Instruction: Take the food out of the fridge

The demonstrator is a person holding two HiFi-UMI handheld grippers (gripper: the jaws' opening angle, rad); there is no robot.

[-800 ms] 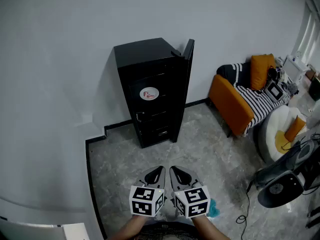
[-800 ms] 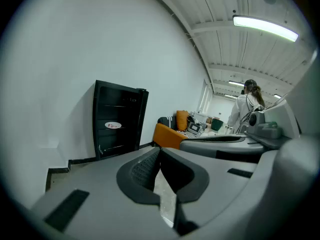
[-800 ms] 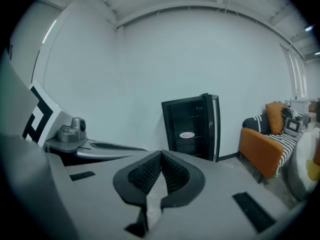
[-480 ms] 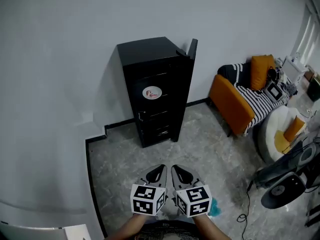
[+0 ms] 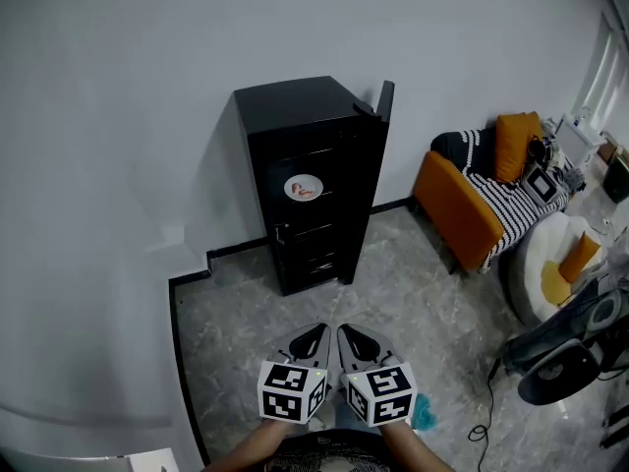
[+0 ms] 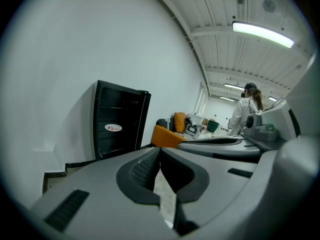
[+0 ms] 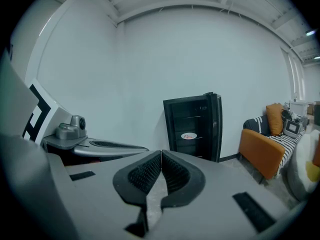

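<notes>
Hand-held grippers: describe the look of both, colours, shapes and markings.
Both match. The left hand-held gripper and the right hand-held gripper have light grey tapered shells with black ribbed pads inside the jaws. Each carries a white cube with black square markers: left cube and right cube. No cable or sleeve shows at the wrists.

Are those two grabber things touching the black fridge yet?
Apart. The head view shows the left gripper and right gripper, both shut and empty, low in the picture, with bare floor between them and the fridge.
</notes>
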